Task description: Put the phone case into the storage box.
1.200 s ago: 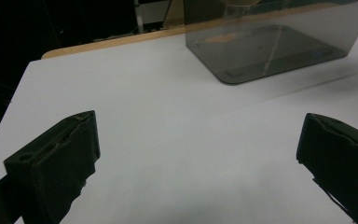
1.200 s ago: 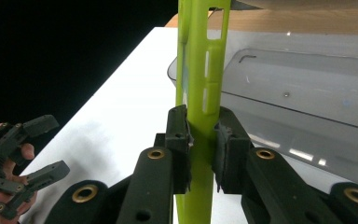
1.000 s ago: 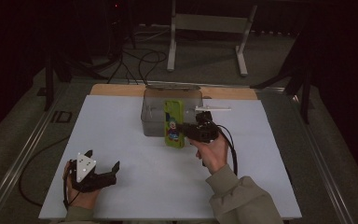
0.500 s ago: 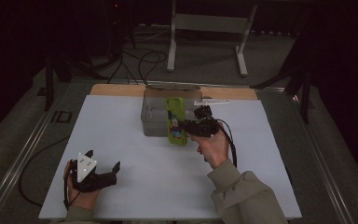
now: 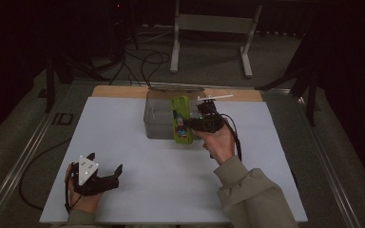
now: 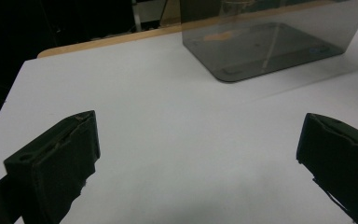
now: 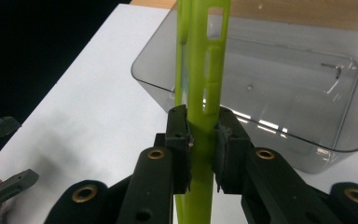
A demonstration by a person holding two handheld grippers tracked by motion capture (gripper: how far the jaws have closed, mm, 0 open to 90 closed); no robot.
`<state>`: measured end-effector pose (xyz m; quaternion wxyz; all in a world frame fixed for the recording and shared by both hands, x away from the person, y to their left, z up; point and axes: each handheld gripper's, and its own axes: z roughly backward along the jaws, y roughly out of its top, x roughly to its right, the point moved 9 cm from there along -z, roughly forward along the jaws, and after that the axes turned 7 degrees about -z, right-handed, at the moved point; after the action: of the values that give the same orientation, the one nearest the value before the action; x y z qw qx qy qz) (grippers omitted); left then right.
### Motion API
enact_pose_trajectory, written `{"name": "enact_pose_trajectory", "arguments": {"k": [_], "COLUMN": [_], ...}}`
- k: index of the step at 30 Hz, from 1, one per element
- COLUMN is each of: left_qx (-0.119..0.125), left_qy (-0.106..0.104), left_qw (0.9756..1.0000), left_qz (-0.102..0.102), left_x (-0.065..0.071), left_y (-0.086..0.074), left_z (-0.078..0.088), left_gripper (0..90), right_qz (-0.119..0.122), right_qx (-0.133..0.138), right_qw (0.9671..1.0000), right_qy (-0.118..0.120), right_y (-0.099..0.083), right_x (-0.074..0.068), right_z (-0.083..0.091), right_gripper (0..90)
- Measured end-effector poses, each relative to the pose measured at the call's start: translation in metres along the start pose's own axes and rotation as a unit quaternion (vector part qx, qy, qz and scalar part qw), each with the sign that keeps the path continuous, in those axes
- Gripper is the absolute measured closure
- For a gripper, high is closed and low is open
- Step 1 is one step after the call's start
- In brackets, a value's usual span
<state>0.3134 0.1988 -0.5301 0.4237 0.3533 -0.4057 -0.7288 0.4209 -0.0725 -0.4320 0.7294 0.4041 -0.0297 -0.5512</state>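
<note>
- High view: a white sheet (image 5: 171, 180) covers the table, with a strip of bare wood (image 5: 119, 91) along its far edge. A clear smoky plastic box (image 5: 159, 118) with rounded corners stands near that far edge. The right gripper (image 5: 193, 124) holds a lime-green phone case (image 5: 181, 119), flat and slim with a printed picture on its face, upright at the box's right end. The left gripper (image 5: 105, 173) rests low over the sheet at the near left, well apart from the box, jaws spread and empty.
- Left gripper view: two blunt black jaws stand wide apart above the bare matte sheet (image 6: 168, 140) with nothing between them; the box (image 6: 270, 42) shows glossy see-through walls.
- Right gripper view: the black pads are pressed tight on the case's (image 7: 200, 93) thin edge, the smooth plastic with its cut-out slots rising straight up between them, in front of the box's (image 7: 298, 93) near wall.
</note>
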Motion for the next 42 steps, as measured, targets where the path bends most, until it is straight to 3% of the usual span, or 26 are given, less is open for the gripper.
{"name": "enact_pose_trajectory", "arguments": {"k": [21, 42], "left_qx": [0.001, 0.002], "left_qy": [0.001, -0.001], "left_qw": [1.0, 1.0], "left_qz": [-0.001, 0.0], "left_x": [0.0, 0.001], "left_y": [0.0, 0.001], "left_z": [0.0, 0.0], "left_gripper": [0.3, 0.3], "right_qz": [-0.03, -0.03], "right_qx": [-0.029, -0.047], "right_qw": [0.9988, 0.9972], "right_qy": [-0.024, -0.051], "right_y": [0.016, 0.031], "right_x": [0.016, 0.027], "right_z": [-0.002, -0.002], "right_gripper": [78.2, 78.2]}}
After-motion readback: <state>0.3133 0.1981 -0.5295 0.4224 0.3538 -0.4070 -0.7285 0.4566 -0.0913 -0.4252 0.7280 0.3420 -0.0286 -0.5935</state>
